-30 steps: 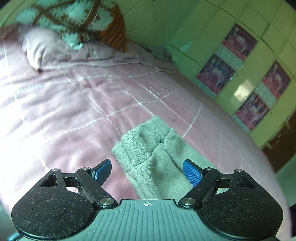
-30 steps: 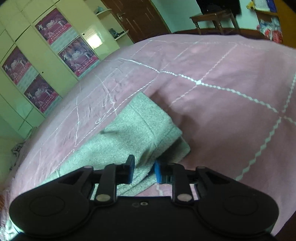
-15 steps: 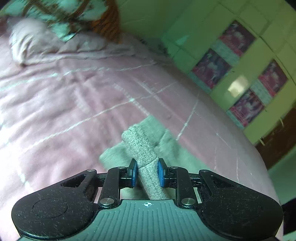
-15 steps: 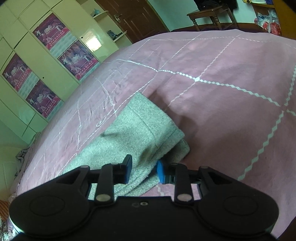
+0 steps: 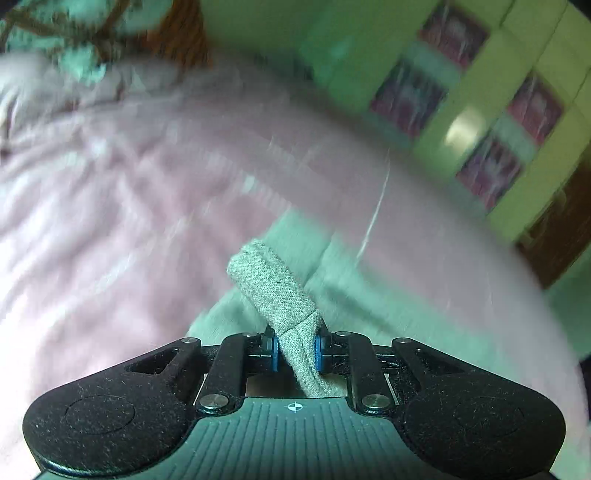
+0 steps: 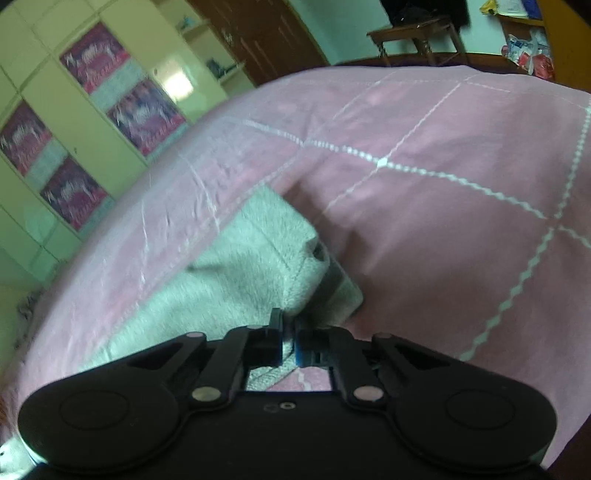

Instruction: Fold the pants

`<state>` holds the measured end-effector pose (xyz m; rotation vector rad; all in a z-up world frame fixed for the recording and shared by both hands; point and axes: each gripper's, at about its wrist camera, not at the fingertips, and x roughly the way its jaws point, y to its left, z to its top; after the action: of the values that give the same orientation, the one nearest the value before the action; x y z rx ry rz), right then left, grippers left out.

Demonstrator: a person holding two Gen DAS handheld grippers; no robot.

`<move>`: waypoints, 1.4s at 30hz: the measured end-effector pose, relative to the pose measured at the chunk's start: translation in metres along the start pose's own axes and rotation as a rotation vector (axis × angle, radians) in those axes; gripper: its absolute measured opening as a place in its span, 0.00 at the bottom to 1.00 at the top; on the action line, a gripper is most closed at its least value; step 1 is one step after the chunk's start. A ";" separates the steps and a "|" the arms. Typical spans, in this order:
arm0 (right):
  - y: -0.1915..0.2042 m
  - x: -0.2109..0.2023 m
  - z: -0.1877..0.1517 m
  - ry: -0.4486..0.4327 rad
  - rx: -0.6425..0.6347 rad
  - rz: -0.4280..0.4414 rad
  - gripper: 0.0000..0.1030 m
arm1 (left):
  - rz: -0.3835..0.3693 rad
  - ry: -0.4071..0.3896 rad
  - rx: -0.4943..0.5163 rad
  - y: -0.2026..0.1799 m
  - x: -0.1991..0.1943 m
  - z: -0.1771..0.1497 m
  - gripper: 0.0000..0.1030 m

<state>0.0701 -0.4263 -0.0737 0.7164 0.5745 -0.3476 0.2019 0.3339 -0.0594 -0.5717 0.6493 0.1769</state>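
Note:
Grey pants (image 5: 273, 291) lie folded on a pink bedspread (image 5: 110, 203). My left gripper (image 5: 295, 349) is closing its jaws on a bunched fold of the pants, and the blue pads press both sides of it. The fold rises off the bed in front of the fingers. In the right wrist view the pants (image 6: 240, 266) stretch away to the left over the bedspread (image 6: 443, 221). My right gripper (image 6: 289, 341) is closing its jaws on the near edge of the pants, and the cloth lifts to a peak where the pads pinch it.
Patterned pillows (image 5: 92, 33) sit at the head of the bed. A yellow-green wardrobe with posters (image 6: 92, 110) stands beyond the bed's far side. A brown door (image 6: 266, 33) and a wooden table (image 6: 413, 33) stand past the foot of the bed.
The left gripper went from wide open to closed on a fold of the pants and moved with it; its view is now blurred. The right gripper's jaws closed on the pants' near edge.

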 end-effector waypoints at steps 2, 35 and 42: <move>0.000 0.001 0.000 0.002 -0.001 0.000 0.05 | -0.043 -0.019 -0.054 0.012 -0.006 -0.007 0.20; -0.041 -0.019 -0.009 0.080 0.284 0.197 0.45 | 0.108 0.020 0.493 -0.104 -0.023 -0.076 0.53; -0.031 0.013 0.008 0.052 0.248 0.192 0.42 | 0.143 0.009 0.523 -0.119 -0.018 -0.088 0.71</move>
<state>0.0686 -0.4547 -0.0925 1.0139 0.5114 -0.2232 0.1804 0.1864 -0.0523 -0.0225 0.7125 0.1310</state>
